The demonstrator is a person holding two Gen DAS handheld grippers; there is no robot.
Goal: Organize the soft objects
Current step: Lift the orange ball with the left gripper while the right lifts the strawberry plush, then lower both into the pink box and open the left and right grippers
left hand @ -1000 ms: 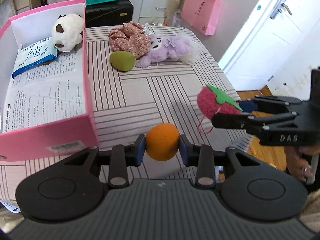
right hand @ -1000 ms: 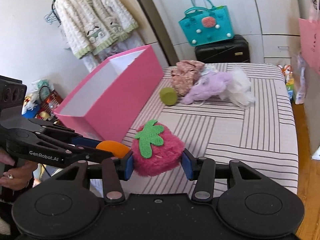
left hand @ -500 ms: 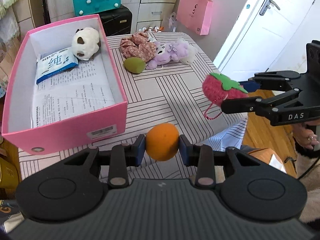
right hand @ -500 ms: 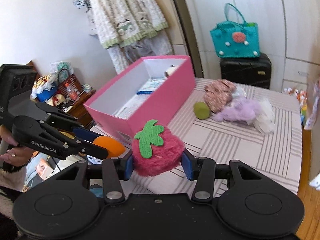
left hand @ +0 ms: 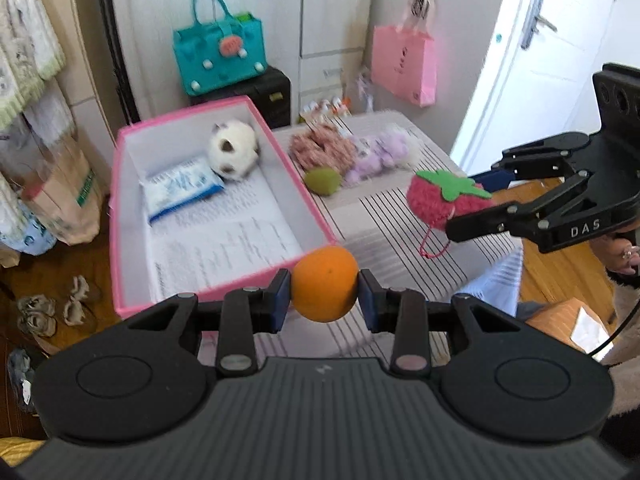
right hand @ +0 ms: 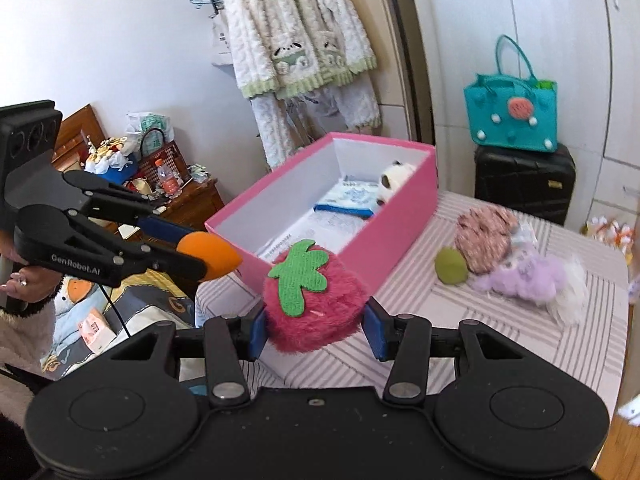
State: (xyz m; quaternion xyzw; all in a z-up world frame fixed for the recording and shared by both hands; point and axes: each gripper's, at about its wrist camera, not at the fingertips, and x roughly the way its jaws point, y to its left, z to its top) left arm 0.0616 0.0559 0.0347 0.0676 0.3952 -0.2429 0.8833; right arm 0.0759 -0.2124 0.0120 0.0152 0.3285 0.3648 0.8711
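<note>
My left claw (left hand: 325, 294) grips the orange (left hand: 324, 283), right claw (right hand: 316, 326) the strawberry (right hand: 314, 306); I'd clear the box (left hand: 120, 216) rim, then release low.

Left gripper (left hand: 325, 285): blue pads pressed on either side of an orange ball (left hand: 325, 283) — held clear of any surface, aimed forward and down.
Left gripper, side-on in the right wrist view (right hand: 212, 254): black linkage fingers reaching to the right, ball at their tip.
Left hand (right hand: 22, 284): wrapped round the grip at the frame's left edge, fuzzy pale cuff below.
Right gripper (right hand: 314, 326): pads clamped on a pink plush strawberry (right hand: 316, 308) — green leaf patch uppermost.
Right hand (left hand: 622, 254): partly visible behind the gripper body, ring on one finger.
</note>
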